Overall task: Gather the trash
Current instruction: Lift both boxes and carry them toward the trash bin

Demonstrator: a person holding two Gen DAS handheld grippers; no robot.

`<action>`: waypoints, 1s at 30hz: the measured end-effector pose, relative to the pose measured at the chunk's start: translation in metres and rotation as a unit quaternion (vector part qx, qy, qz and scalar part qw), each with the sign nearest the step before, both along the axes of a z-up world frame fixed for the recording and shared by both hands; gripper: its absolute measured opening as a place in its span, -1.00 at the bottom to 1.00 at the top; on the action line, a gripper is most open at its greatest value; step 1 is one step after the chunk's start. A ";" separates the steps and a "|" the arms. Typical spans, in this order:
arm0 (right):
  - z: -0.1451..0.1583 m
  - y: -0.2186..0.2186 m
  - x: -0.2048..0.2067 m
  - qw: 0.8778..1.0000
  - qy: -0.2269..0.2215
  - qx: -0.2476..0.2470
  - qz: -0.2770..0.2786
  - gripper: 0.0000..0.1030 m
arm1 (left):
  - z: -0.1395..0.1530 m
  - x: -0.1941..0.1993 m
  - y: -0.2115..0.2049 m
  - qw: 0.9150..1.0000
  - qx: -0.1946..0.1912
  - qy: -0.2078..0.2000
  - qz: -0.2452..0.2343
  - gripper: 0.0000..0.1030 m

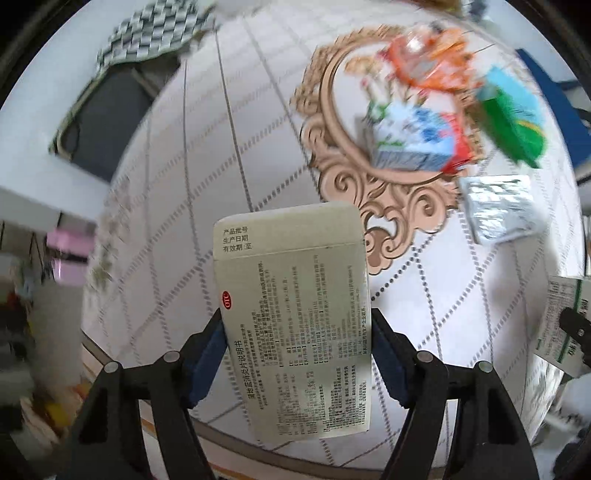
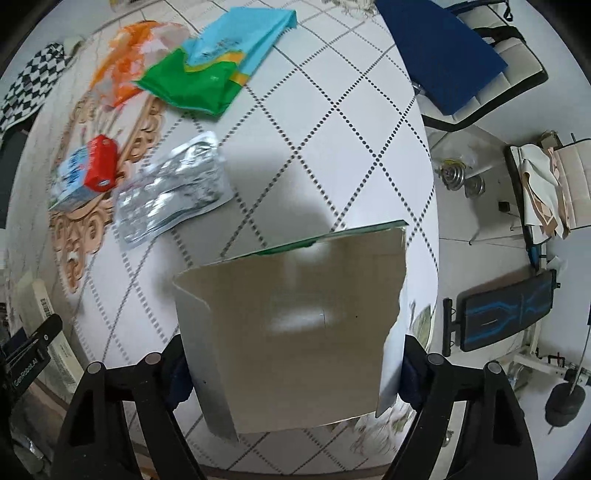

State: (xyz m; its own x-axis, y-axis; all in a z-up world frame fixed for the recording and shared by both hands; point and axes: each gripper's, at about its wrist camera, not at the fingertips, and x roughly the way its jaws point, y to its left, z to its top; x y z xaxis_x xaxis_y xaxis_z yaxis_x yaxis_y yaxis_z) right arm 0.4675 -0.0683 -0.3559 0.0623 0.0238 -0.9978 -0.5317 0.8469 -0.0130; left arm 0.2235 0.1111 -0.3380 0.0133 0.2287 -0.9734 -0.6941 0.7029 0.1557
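My left gripper is shut on a white medicine box printed with small text, held upright above the round table. My right gripper is shut on a torn piece of brown cardboard with a green edge. On the table lie a silver foil pouch, a blue and red carton, a green and blue bag and an orange wrapper. The table has a white diamond-pattern cloth.
A checkered cloth lies on a chair past the table's far edge. A chair with a blue cushion, dumbbells and a black bench stand on the floor to the right of the table.
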 end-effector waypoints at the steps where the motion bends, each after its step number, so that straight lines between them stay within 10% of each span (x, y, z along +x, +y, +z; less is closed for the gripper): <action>1: 0.005 -0.001 -0.007 1.000 -0.004 0.005 0.000 0.67 | 0.011 -0.006 -0.003 1.000 0.010 -0.008 -0.012 0.38; 8: 0.055 -0.004 -0.083 0.997 -0.052 0.049 -0.005 0.67 | 0.070 -0.017 -0.013 0.993 0.050 -0.071 -0.075 0.38; 17: 0.123 -0.019 -0.228 0.987 -0.136 0.082 -0.036 0.67 | 0.121 -0.123 -0.029 0.980 0.058 -0.123 -0.147 0.38; 30: 0.101 -0.049 -0.390 0.989 -0.134 0.057 -0.020 0.67 | 0.059 -0.218 -0.060 0.981 -0.012 -0.078 -0.174 0.38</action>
State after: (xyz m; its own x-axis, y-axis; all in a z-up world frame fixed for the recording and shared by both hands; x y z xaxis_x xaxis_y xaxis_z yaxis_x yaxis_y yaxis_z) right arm 0.0777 -0.1172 -0.2548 0.3268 0.1281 -0.9364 -0.4883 0.8712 -0.0512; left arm 0.0058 0.0513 -0.2787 0.2360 0.1604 -0.9584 -0.4245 0.9042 0.0468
